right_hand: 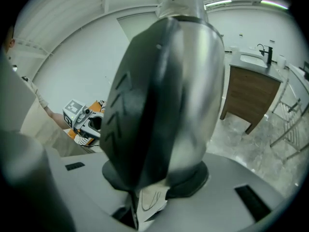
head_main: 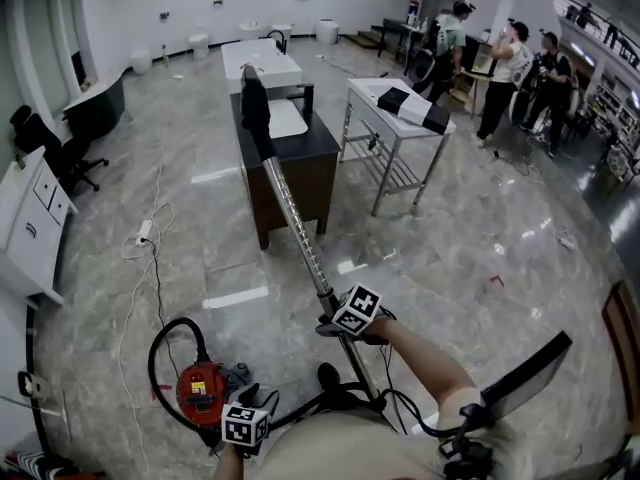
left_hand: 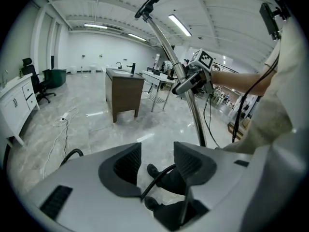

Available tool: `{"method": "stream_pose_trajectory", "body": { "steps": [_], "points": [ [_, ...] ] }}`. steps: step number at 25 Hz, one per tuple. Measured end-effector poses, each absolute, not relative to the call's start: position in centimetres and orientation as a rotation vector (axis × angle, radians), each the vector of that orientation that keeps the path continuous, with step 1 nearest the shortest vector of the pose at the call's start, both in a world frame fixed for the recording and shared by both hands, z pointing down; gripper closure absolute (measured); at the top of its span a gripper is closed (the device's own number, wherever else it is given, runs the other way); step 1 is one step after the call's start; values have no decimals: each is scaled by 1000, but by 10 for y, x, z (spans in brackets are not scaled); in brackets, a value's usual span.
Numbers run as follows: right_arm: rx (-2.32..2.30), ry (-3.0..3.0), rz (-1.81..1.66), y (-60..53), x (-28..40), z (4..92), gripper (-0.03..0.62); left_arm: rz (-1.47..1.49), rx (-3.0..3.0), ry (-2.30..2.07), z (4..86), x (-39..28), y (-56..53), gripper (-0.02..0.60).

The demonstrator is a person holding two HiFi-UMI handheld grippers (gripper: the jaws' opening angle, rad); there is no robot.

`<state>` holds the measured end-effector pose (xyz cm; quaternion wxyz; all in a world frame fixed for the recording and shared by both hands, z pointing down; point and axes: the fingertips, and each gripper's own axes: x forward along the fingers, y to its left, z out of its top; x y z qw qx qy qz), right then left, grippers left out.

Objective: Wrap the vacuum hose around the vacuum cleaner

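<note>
The vacuum cleaner (head_main: 203, 390), red on top, sits on the floor at about 7 o'clock in my head view. The black vacuum hose (head_main: 160, 346) arcs out of it in a loop toward 10 o'clock. The left gripper view catches only a short dark curve of that hose at its 8 o'clock edge and does not show the red body.

The ribbed metal wand (head_main: 296, 223) runs from near my right arm toward 11 o'clock, and its dark floor head (head_main: 255, 103) is raised in front of the dark cabinet (head_main: 300, 168). The right gripper (left_hand: 182, 85) has its fingers clamped on the wand. Its own view is almost filled by the dark and silver tube pressed between them. The left gripper view shows the same grip from outside, with the marker cube above.

The left gripper (left_hand: 157, 161) sits just right of the vacuum cleaner, at 6 o'clock in the head view. Its fingers stand moderately apart. A thin black cable (left_hand: 161, 174) crosses the gap without being pinched, with dark shoes (left_hand: 155, 170) below.

Farther out, a white cord (head_main: 146, 233) trails over the marble floor at 9 o'clock. A steel table (head_main: 385, 153) stands at 1 o'clock, and people (head_main: 510, 68) are gathered beyond it.
</note>
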<state>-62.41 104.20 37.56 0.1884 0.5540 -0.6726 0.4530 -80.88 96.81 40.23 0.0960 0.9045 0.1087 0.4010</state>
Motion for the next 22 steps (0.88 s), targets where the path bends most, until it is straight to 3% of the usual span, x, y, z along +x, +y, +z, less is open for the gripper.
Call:
{"method": "stream_pose_trajectory", "body": {
  "steps": [8,14,19,22],
  "points": [
    [1283,-2027,1245,1042,-593,396,471,1153,2708,195,391,-721,982,367],
    [1271,-2067,1271,1028,-529,423,470,834,2541,150,382,-619,966,367],
    [1151,-2132,1249,1006,-516,440,470,621,2287,148,383,-569,958,365],
    [1049,-2130,1220,977,-536,419,470,559,2258,183,358,-550,924,225]
  ]
}}
